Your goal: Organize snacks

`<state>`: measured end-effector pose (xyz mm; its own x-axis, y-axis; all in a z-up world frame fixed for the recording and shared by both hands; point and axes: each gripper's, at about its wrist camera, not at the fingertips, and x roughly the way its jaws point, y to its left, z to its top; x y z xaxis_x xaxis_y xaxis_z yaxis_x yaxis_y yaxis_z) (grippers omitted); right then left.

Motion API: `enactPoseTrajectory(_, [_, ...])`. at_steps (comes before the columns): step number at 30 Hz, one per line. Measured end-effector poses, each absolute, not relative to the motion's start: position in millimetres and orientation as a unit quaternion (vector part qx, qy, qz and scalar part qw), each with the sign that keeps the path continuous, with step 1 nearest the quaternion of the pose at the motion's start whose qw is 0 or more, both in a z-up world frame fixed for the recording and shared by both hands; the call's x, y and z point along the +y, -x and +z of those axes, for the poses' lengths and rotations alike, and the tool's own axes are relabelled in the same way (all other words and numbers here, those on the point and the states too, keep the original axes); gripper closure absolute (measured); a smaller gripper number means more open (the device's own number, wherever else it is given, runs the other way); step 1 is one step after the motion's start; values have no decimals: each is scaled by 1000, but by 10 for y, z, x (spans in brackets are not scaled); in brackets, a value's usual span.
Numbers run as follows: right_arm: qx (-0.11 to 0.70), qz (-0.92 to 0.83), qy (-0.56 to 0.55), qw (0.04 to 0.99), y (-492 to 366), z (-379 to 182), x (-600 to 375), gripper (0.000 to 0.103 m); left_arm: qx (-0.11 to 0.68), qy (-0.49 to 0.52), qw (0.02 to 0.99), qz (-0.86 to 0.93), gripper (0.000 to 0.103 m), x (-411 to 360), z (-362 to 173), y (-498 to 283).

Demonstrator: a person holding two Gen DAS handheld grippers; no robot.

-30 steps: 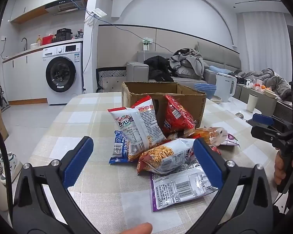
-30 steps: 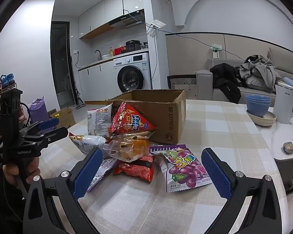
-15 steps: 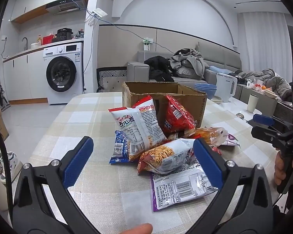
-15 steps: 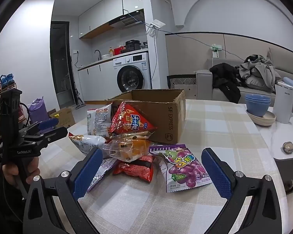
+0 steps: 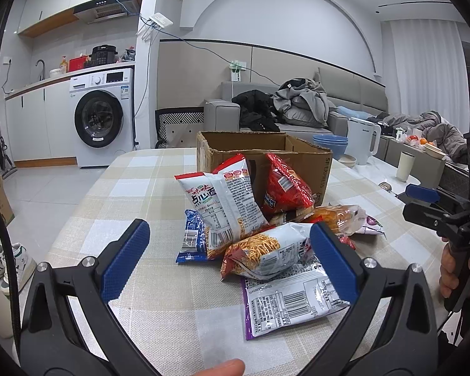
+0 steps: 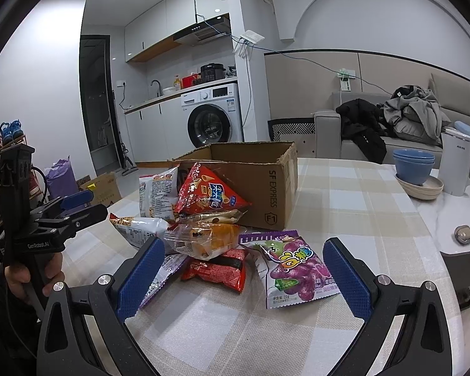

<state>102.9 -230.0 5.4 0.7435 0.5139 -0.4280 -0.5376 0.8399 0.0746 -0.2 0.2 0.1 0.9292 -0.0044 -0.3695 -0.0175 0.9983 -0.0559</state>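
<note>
Several snack bags are lying heaped on the checked tablecloth point(image 5: 159, 307) against the open cardboard box point(image 6: 266, 185), largest the white noodle-snack bag point(image 5: 225, 206) leaning upright, then the red cone-snack bag point(image 6: 210, 195) and the flat purple grape-candy packet point(image 6: 294, 266). Both the left gripper point(image 5: 228, 258) and right gripper point(image 6: 242, 277) are hanging spread wide, pinching nothing. I'm guessing these puffy, slick, light bags want gentle pinching at a crimped seam, lest contents crush.
</note>
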Motion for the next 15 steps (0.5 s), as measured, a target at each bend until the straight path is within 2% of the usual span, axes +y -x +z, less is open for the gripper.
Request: enactPoseTrajectory(15, [220,281,28,934,-1030,56,-2305,0,188,30,982,4,1,5,0,3])
